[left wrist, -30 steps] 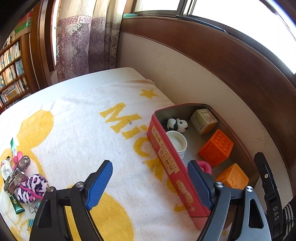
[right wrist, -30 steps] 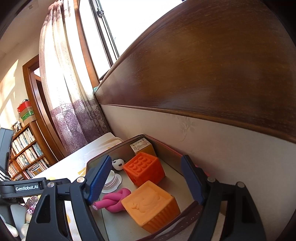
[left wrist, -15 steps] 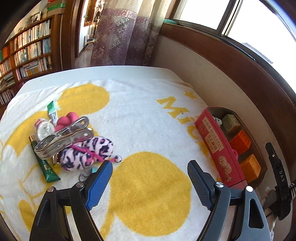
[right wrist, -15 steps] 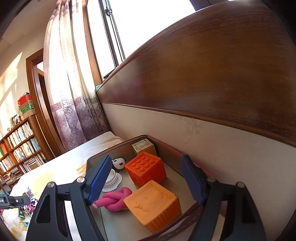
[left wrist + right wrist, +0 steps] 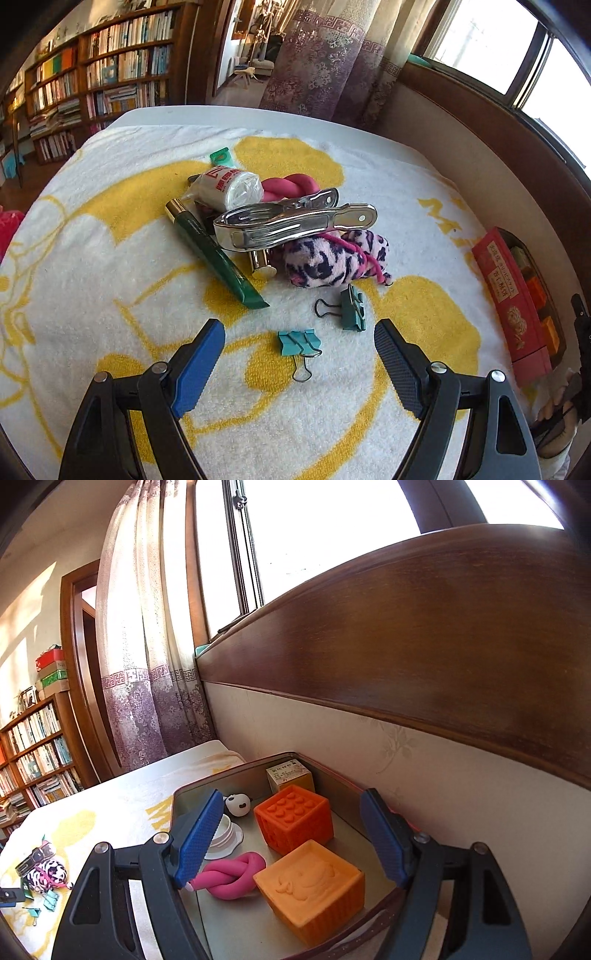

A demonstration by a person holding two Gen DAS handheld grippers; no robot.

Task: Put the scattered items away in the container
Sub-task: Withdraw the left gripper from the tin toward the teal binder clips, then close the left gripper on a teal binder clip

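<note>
My left gripper point(image 5: 299, 363) is open above a light teal binder clip point(image 5: 300, 347) on the yellow-and-white towel point(image 5: 110, 258). A darker green binder clip point(image 5: 349, 306) lies just beyond. Further off is a heap: a big metal clamp point(image 5: 291, 223), a pink leopard plush point(image 5: 332, 260), a green tube point(image 5: 218, 253), a white roll point(image 5: 225, 186) and a pink twisted toy point(image 5: 291, 184). The red tin point(image 5: 511, 295) stands at the right edge. My right gripper point(image 5: 291, 843) hangs open over the tin point(image 5: 221, 775), which holds two orange cubes point(image 5: 295, 821), a pink knot point(image 5: 232, 878), a panda point(image 5: 238, 805), a cup and a small box.
A wood-panelled wall point(image 5: 424, 664) and window run along the tin's far side. Curtains point(image 5: 325, 62) hang behind the table's far end, and bookshelves point(image 5: 92, 74) fill the left background. A person's hand point(image 5: 557, 413) shows at the lower right of the left wrist view.
My left gripper has swung from over the tin leftwards across the towel to the scattered heap, and now hangs over the binder clips. My right gripper has stayed over the tin.
</note>
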